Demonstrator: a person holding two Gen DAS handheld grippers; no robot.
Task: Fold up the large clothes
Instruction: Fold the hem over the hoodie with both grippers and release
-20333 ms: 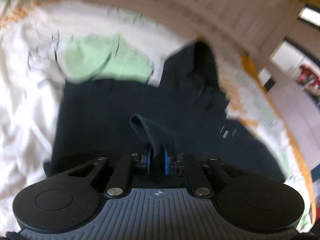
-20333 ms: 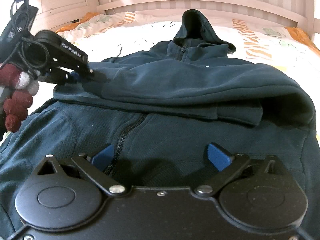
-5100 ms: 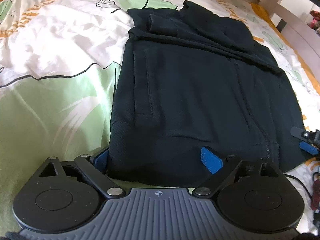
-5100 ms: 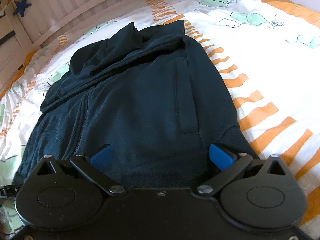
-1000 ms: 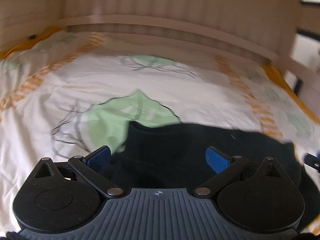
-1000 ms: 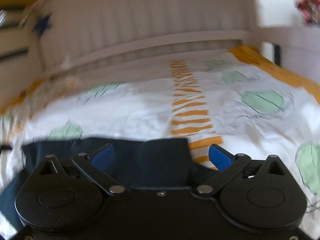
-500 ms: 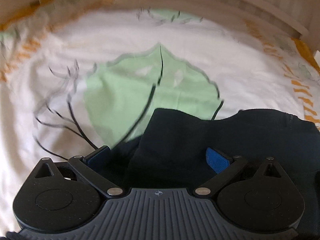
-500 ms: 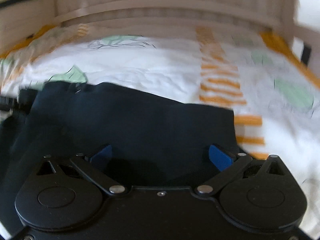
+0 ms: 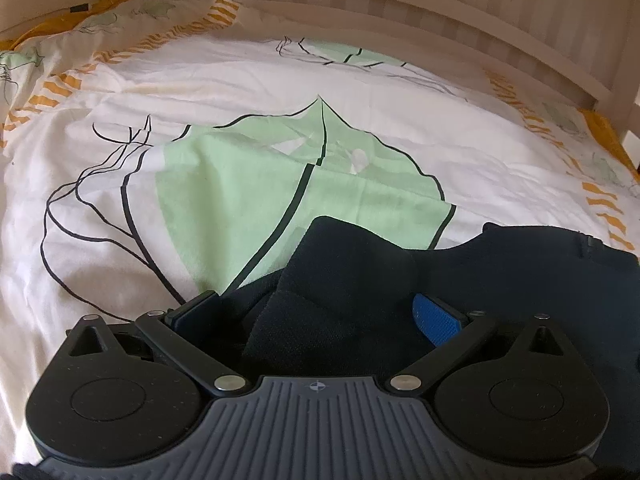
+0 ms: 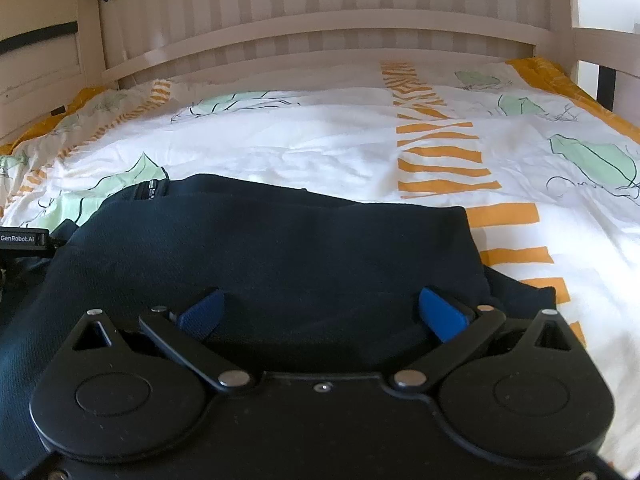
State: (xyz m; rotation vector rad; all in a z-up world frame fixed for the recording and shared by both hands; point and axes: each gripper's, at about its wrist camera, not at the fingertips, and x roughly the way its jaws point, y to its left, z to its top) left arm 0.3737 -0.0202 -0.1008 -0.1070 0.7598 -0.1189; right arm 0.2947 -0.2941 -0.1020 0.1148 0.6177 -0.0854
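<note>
A dark navy zip hoodie [image 9: 500,264] lies folded on the bed, its folded-over edge toward the headboard. In the left wrist view my left gripper [image 9: 316,312] is open, its blue pads wide apart, with the hoodie's left corner lying between them. In the right wrist view the hoodie [image 10: 280,248] fills the lower middle, its zipper end [image 10: 150,190] at the far left edge. My right gripper [image 10: 320,314] is open, pads on either side of the cloth, resting on it. The left gripper's tip [image 10: 22,240] shows at the left edge.
The bed has a white duvet [image 9: 200,92] printed with green leaves and orange stripes [image 10: 440,152]. A pale wooden slatted headboard [image 10: 320,32] runs across the back. A bed rail post [image 10: 604,84] stands at the right.
Both grippers have dropped lower over the folded hoodie and steadied; the views are sharp instead of blurred. The hoodie lies folded in half on the duvet.
</note>
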